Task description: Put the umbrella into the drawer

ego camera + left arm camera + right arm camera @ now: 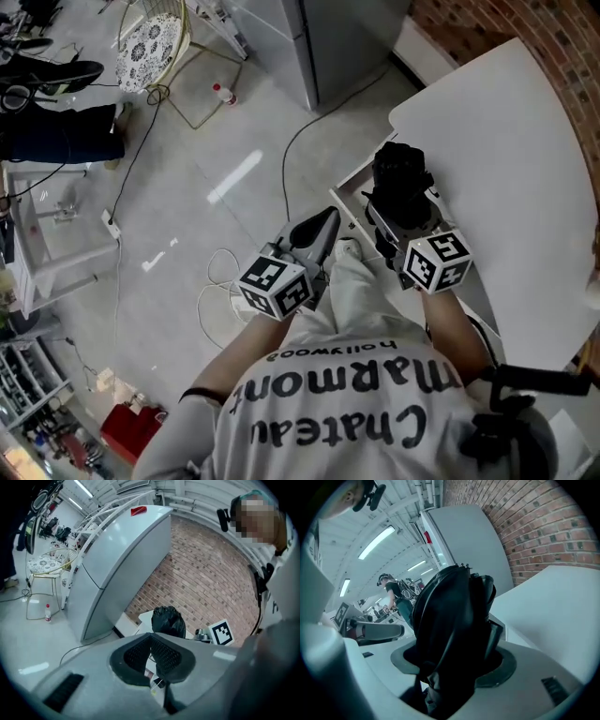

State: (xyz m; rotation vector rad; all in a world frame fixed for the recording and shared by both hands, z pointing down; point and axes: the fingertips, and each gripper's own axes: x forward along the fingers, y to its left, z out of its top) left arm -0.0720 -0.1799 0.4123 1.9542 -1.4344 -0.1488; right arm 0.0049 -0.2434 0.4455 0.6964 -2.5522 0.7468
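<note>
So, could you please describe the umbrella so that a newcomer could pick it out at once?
Start at the large white table beside the brick wall. At its edge, the right gripper is shut on the umbrella. It is the only black, folded fabric bundle there: the table is white, and the grey left gripper beside it holds nothing.

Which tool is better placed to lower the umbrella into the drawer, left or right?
Right. The right tool is shut on the umbrella, close above the open drawer. The left tool is shut on nothing, off to the side.
</note>
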